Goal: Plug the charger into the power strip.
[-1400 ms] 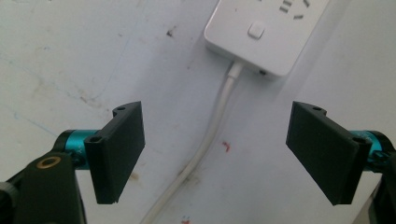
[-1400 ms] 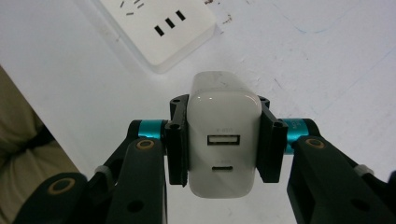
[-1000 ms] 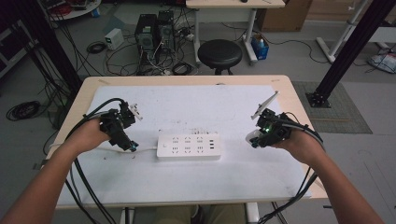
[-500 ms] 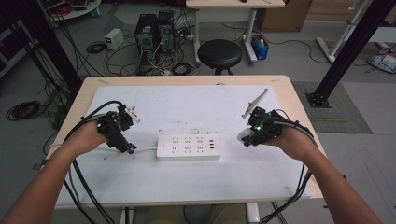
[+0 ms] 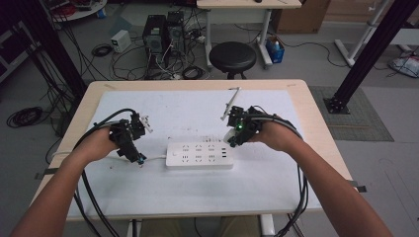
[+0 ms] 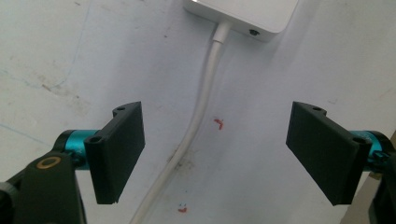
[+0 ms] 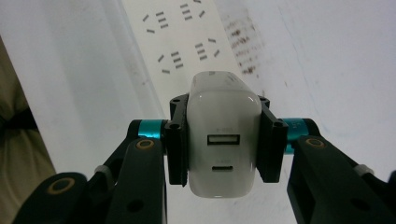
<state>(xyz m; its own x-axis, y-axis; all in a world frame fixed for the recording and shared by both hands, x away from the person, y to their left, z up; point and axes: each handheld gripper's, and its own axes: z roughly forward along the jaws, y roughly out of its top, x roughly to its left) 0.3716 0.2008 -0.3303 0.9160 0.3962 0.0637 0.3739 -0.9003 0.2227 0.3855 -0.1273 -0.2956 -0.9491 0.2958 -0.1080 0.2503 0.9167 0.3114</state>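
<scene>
With its jaws apart over the thin white cord (image 6: pixel 205 93), probably to steady it, the left gripper (image 5: pixel 132 146) waits beside the flat white plastic power strip (image 5: pixel 199 155), while the right gripper (image 5: pixel 234 137) clamps a white charger block (image 7: pixel 223 135) above its sockets, ready for plugging in.

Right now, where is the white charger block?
The white charger is clamped between the jaws of the right gripper, seen in the high view just above the right end of the power strip, near the table's middle.
</scene>
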